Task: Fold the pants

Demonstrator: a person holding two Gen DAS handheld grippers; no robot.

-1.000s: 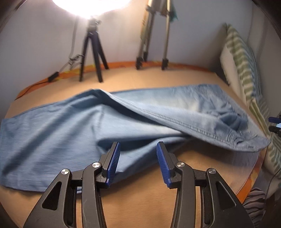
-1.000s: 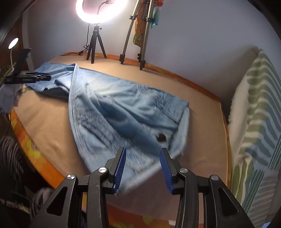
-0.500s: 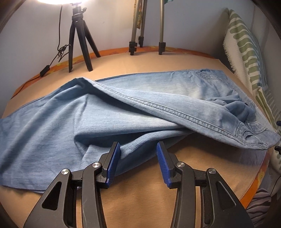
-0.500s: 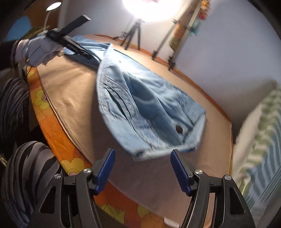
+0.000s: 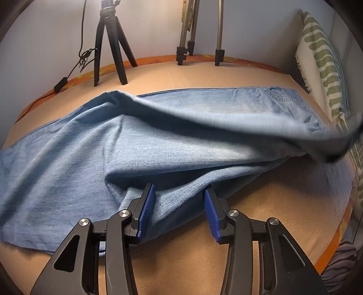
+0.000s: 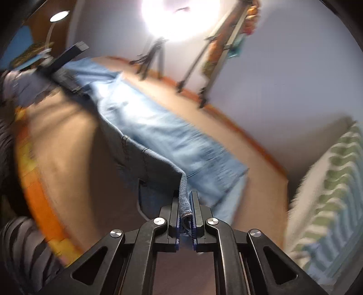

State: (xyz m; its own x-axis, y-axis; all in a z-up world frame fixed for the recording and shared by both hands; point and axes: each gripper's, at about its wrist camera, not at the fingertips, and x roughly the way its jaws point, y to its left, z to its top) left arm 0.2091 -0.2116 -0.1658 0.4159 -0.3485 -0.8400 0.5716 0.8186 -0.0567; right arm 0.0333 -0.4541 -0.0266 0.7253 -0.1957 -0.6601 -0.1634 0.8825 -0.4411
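Light blue jeans (image 5: 136,147) lie spread across a tan bed cover (image 5: 283,204). My left gripper (image 5: 179,190) is open and low over the near edge of a leg, with denim lying between its blue pads (image 5: 146,206), which do not press on it. My right gripper (image 6: 186,197) is shut on a fold of the waist end of the jeans (image 6: 158,129). That end is raised off the bed, and in the left wrist view it shows as a dark, blurred flap (image 5: 329,145). The right wrist view is blurred; at its far left the left gripper (image 6: 68,56) shows in a gloved hand (image 6: 20,88).
A black tripod (image 5: 109,45) with a trailing cable and a silver tripod (image 5: 204,34) stand at the back by the wall. A ring light (image 6: 179,18) glares above. A green-striped pillow (image 5: 322,63) lines the right side. The orange floral bed edge (image 6: 34,188) is near me.
My right gripper opened wide, then shut on the waist end and lifted it. My left gripper sank towards the leg edge, so denim now lies between its pads.
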